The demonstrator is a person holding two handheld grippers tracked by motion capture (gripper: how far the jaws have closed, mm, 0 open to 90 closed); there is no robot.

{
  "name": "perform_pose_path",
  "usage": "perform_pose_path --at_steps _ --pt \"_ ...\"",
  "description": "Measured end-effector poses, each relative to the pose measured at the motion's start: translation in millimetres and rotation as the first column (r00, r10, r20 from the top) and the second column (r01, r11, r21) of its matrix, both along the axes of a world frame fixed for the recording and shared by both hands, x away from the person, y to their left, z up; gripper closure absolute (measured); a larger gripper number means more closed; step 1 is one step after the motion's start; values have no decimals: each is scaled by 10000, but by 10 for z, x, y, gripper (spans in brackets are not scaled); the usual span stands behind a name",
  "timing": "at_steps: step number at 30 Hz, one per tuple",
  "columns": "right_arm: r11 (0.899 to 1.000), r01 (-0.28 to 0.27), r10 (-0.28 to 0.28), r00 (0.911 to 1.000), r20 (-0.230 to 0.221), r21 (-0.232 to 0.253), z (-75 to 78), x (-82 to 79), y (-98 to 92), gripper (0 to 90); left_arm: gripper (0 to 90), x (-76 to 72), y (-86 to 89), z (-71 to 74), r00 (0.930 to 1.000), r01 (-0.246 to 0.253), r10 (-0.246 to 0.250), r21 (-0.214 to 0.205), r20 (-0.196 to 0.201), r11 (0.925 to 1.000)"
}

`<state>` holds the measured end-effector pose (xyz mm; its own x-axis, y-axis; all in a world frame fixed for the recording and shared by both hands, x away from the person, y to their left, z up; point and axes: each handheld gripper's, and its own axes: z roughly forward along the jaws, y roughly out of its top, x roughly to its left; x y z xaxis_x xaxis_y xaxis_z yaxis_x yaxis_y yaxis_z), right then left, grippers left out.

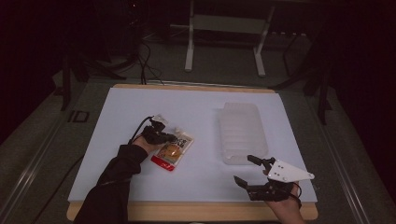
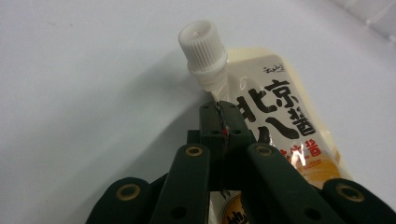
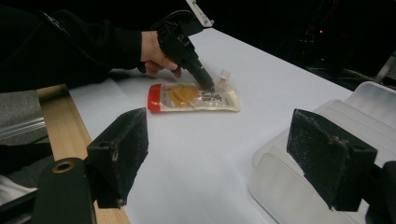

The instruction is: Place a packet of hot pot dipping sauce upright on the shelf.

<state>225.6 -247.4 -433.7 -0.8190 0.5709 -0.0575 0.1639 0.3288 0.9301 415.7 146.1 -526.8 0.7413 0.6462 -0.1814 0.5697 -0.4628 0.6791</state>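
Observation:
A cream sauce pouch point(image 1: 173, 150) with black characters, a red bottom edge and a white screw cap point(image 2: 201, 44) lies flat on the white table sheet point(image 1: 201, 179), left of the middle. My left gripper point(image 2: 222, 122) is shut on the pouch's upper edge just below the spout, and the thin film is pinched between its pads. In the high view that left gripper point(image 1: 163, 136) points down at the pouch's top end. My right gripper point(image 1: 243, 169) hovers near the front right with its jaws wide open and nothing between them. From the right gripper view, the pouch point(image 3: 194, 98) lies farther off beyond my right gripper point(image 3: 217, 158).
A clear plastic lidded container point(image 1: 243, 130) lies right of centre, close beside the right gripper. The sheet's wooden border point(image 1: 196, 211) runs along the front edge. Stands and cables fill the dark floor behind the table.

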Motion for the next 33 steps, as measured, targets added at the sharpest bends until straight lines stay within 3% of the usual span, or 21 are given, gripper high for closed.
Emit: perform_pose_path --at_steps 4,6,9,18,33 --pt "10000 14 -14 10000 -8 -16 1 -1 0 192 900 -29 10 65 9999 27 -23 -234 156 9997" --pt "10000 -82 83 9999 -88 21 2 6 -4 130 900 -46 19 110 9998 41 -33 -458 173 9989" --pt "9997 -247 246 9995 -204 -20 -6 17 -5 114 900 -74 29 166 9998 5 7 -567 210 9984" --pt "9996 -270 269 9993 -264 -36 -3 17 1 116 900 -173 56 292 9990 -22 58 -819 434 9966" --pt "9998 -202 203 9990 -386 33 -6 36 3 132 900 -419 1 619 9941 555 -431 -1263 992 9904"
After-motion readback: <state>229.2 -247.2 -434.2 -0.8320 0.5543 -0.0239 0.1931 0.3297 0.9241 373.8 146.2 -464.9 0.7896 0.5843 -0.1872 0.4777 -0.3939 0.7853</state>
